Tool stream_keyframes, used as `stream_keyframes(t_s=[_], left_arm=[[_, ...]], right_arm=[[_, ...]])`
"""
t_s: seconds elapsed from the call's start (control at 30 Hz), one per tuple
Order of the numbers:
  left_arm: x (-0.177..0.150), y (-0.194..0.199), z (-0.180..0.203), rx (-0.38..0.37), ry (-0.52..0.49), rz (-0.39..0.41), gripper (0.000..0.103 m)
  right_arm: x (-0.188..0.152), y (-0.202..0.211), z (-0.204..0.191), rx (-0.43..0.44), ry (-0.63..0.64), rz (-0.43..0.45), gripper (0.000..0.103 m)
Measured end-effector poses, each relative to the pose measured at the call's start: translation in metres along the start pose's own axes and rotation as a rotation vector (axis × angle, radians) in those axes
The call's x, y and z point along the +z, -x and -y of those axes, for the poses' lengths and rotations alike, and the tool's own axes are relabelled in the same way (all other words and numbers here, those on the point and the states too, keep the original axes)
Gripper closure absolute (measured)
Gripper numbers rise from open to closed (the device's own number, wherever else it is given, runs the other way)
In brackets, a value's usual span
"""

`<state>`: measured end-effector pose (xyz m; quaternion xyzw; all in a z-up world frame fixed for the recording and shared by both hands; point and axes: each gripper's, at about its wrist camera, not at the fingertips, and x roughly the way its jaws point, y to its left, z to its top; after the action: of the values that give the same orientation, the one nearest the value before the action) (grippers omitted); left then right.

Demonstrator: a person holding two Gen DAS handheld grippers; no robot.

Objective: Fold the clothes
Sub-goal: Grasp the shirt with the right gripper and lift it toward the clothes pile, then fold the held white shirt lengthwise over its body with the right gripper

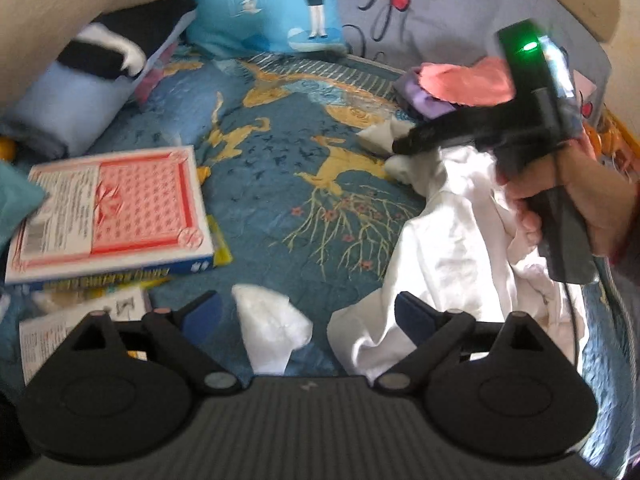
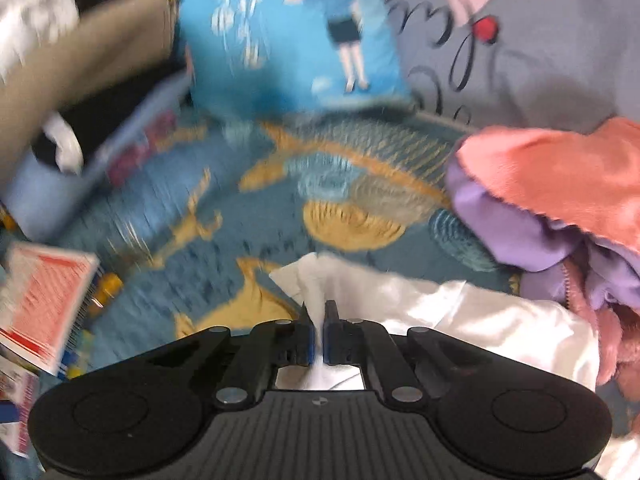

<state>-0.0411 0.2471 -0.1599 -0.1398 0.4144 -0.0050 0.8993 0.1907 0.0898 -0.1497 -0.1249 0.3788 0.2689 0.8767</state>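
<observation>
White garment [image 1: 452, 240] on patterned blue bedspread [image 1: 260, 184]; pillows [image 1: 264, 4] behind.

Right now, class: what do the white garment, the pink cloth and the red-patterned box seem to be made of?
White garment: thin matte woven fabric, probably cotton; it creases softly. Pink cloth: fuzzy fleece-like nap. Red-patterned box: printed cardboard, flat with sharp edges, slightly glossy.

I'm working over a bed covered by a blue quilt [image 1: 280, 152] with gold deer and tree patterns. A bright blue cartoon pillow [image 1: 272, 4] leans beside a grey printed pillow [image 1: 448, 12], and a red-patterned box [image 1: 116, 208] lies at left.
</observation>
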Motion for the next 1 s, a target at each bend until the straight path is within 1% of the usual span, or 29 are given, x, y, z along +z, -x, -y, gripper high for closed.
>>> stream_keyframes(t_s=[0.07, 0.13, 0.17, 0.2, 0.23, 0.3, 0.37, 0.47, 0.53, 0.6, 0.7, 0.8, 0.9, 0.97, 1.0], left_arm=[[0.006, -0.004, 0.005, -0.034, -0.063, 0.004, 0.006], [0.013, -0.008, 0.01, -0.067, -0.126, 0.008, 0.005], [0.016, -0.01, 0.013, -0.098, -0.161, 0.009, 0.005], [0.019, -0.013, 0.015, -0.161, -0.2, 0.005, 0.005], [0.021, -0.015, 0.016, -0.205, -0.225, -0.005, 0.005], [0.02, -0.025, 0.017, -0.224, -0.246, -0.041, 0.006], [0.019, -0.034, 0.018, -0.243, -0.266, -0.076, 0.009], [0.018, -0.048, 0.02, -0.272, -0.296, -0.129, 0.023], [0.018, -0.057, 0.021, -0.291, -0.317, -0.165, 0.036], [0.017, -0.066, 0.022, -0.308, -0.334, -0.199, 0.079], [0.013, -0.067, 0.027, -0.324, -0.358, -0.211, 0.095], [0.007, -0.06, 0.034, -0.366, -0.37, -0.205, 0.096], [0.005, -0.046, 0.042, -0.426, -0.349, -0.194, 0.096], [0.008, -0.034, 0.044, -0.513, -0.298, -0.186, 0.096], [0.01, -0.026, 0.045, -0.563, -0.276, -0.172, 0.096]], right_arm=[[-0.002, 0.014, 0.004, 0.009, -0.032, 0.042, 0.099], [-0.004, 0.024, 0.012, 0.027, -0.077, 0.056, 0.099], [-0.005, 0.028, 0.015, 0.034, -0.092, 0.061, 0.099], [-0.006, 0.032, 0.018, 0.039, -0.103, 0.066, 0.099], [-0.007, 0.036, 0.02, 0.043, -0.108, 0.072, 0.099], [-0.01, 0.042, 0.023, 0.052, -0.112, 0.088, 0.099], [-0.011, 0.048, 0.027, 0.062, -0.125, 0.109, 0.099], [-0.014, 0.058, 0.034, 0.081, -0.158, 0.143, 0.099], [-0.017, 0.063, 0.039, 0.1, -0.184, 0.152, 0.099], [-0.02, 0.066, 0.042, 0.108, -0.201, 0.151, 0.099], [-0.026, 0.068, 0.045, 0.102, -0.22, 0.15, 0.099], [-0.031, 0.067, 0.051, 0.093, -0.273, 0.138, 0.099], [-0.032, 0.069, 0.059, 0.08, -0.325, 0.137, 0.099], [-0.031, 0.074, 0.067, 0.069, -0.361, 0.158, 0.099], [-0.033, 0.081, 0.072, 0.061, -0.392, 0.188, 0.099]])
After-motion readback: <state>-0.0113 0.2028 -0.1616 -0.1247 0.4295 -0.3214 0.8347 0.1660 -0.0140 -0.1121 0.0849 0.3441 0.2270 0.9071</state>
